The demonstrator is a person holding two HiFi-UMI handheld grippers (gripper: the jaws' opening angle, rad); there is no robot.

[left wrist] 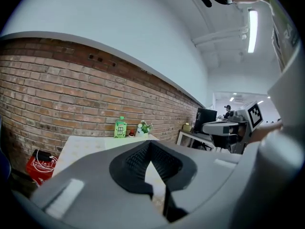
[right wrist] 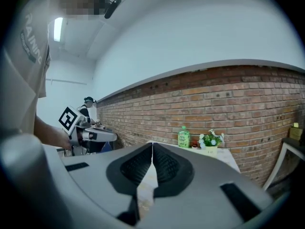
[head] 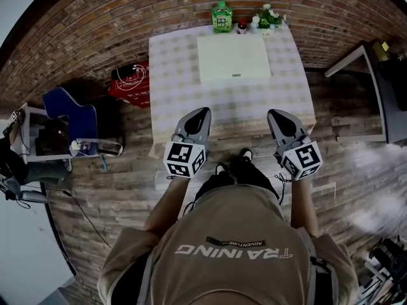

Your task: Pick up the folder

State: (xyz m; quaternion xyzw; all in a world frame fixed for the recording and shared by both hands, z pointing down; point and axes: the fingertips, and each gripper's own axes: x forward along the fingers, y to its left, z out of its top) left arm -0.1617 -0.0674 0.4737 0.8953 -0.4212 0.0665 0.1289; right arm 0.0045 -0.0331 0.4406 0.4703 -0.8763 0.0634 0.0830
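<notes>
**Folder untouched, both tools short of it**

We judge the task to be at its very start. The folder (head: pixel 233 58) lies flat on the checked cloth (head: pixel 172 100) of the desk (head: pixel 154 146), in the far half and a little right of the middle, with its edges square to the desk. Nothing rests on it and nothing touches it. Just behind it, along the far edge by the brick wall (head: pixel 95 24), stand a green bottle (head: pixel 221 16) and a small pot of flowers (head: pixel 268 19). A red basket (head: pixel 130 81) sits on the floor to the left of the desk and plays no part here.

In the head view the left tool (head: pixel 202 113) and the right tool (head: pixel 275 114) hang side by side over the near edge of the desk. Both point toward the folder and are well apart from it. Each gripper view shows its tool's jaws pressed together at the tips with nothing between them. Only the desk, the bottle and the wall show beyond them.

So, as far as we can see, no part of the pick-up is done. What is left, in our judgement, is the whole of it:

- carry the tools forward over the cloth to the folder;
- spread the jaws of at least one tool;
- work a jaw onto an edge of the folder;
- close on that edge and lift.

We expect the edge to be the hard part. The folder looks thin and lies flat against a soft cloth, so a jaw may catch the cloth with it or slide over the top.
</notes>
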